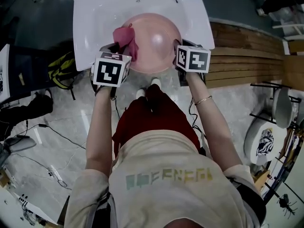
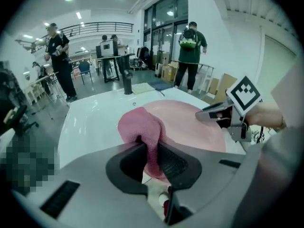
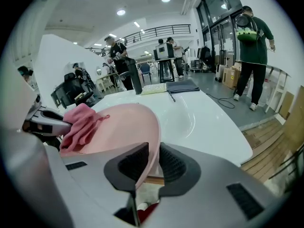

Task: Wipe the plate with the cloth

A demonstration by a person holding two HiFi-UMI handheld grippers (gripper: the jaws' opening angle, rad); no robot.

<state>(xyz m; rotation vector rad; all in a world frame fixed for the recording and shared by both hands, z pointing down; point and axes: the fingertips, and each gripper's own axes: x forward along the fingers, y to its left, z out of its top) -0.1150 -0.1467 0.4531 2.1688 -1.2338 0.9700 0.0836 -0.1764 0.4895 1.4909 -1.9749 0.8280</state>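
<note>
A round pink plate (image 1: pixel 156 42) is held over the near edge of the white table (image 1: pixel 95 18). My right gripper (image 1: pixel 179 56) is shut on the plate's right rim (image 3: pixel 154 141), which runs between its jaws. A pink cloth (image 1: pixel 126 41) lies bunched on the plate's left side. My left gripper (image 1: pixel 114 51) is shut on the cloth (image 2: pixel 142 132), a fold of it pinched between the jaws (image 2: pixel 151 158). In the right gripper view the cloth (image 3: pixel 80 125) rests against the plate (image 3: pixel 118 137) with the left gripper's tips beside it.
A dark cylinder (image 3: pixel 135 77), a light mat (image 3: pixel 154 88) and a dark folded cloth (image 3: pixel 183 85) sit at the table's far end. Wooden decking (image 1: pixel 247 56) lies to the right, bags (image 1: pixel 61 70) and cables on the floor at left. Several people stand in the background.
</note>
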